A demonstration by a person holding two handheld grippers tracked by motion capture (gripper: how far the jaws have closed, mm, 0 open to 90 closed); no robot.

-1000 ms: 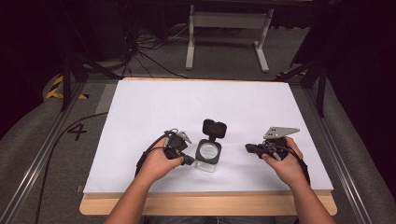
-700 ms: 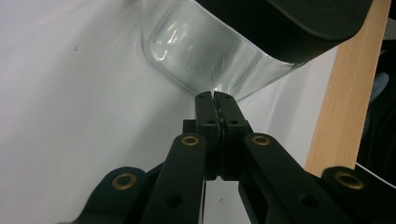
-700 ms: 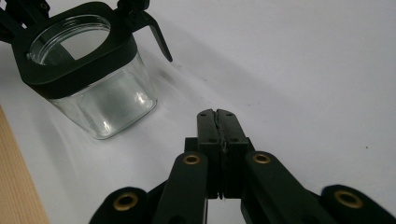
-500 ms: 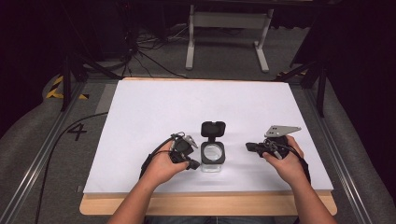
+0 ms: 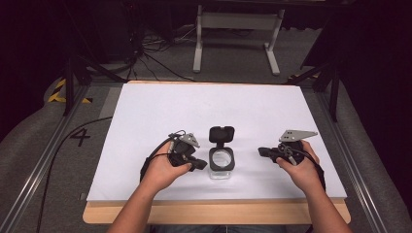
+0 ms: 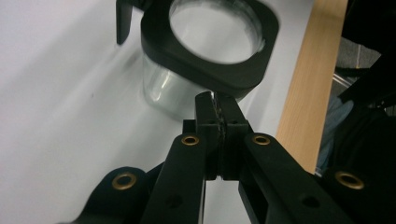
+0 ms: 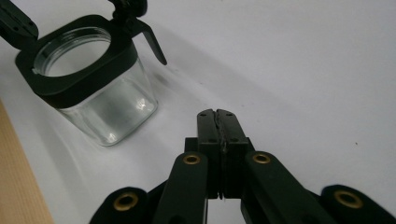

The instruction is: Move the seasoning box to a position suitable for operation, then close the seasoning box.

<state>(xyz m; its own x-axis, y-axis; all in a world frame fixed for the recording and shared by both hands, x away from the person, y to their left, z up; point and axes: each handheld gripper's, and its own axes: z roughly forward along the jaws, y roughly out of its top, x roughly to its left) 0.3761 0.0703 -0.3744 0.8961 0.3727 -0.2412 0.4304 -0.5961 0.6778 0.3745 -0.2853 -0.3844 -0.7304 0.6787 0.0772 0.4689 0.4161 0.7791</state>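
A clear glass jar (image 5: 221, 165) with a black square collar stands on the white sheet near the table's front, its hinged black lid (image 5: 221, 133) flipped open behind it. My left gripper (image 5: 200, 165) is just left of the jar, shut and empty, its tips almost at the jar's side. In the left gripper view the shut jaws (image 6: 217, 99) sit right under the jar's collar (image 6: 212, 42). My right gripper (image 5: 262, 152) rests farther off on the jar's right, also shut with nothing in it. The right gripper view has its tips (image 7: 218, 115) on the sheet and the jar (image 7: 93, 88) at upper left.
A white sheet (image 5: 204, 111) covers most of the wooden table, whose bare front edge (image 5: 218, 213) runs below my hands. Metal rails flank the table, and a black cable (image 5: 58, 160) trails on the left. A grey stand (image 5: 235, 29) is on the floor beyond.
My left gripper has slid right and slightly forward, closing in on the jar's left side. The right gripper and the jar have stayed put.
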